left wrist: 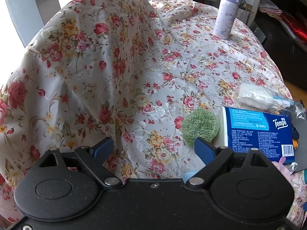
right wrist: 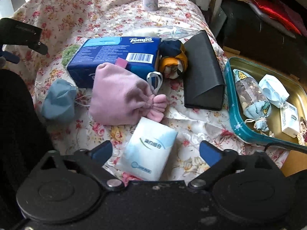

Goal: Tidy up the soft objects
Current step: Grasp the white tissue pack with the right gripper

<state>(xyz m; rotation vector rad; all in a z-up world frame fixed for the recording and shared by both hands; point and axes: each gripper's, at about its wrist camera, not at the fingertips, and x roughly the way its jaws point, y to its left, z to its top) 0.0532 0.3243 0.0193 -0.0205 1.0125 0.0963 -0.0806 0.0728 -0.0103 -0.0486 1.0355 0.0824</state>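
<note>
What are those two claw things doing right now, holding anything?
Left gripper: open, holding nothing, over the flowered tablecloth.
Right gripper: open, holding nothing; the small white-and-blue tissue packet lies loose between its fingers.

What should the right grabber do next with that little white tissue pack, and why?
Probably lower the right gripper and close on the small white tissue pack. Its jaws stand wide open with the pack lying loose on the floral cloth between them, and the teal tin beside it already holds similar soft things, so the pack likely goes there next.
</note>
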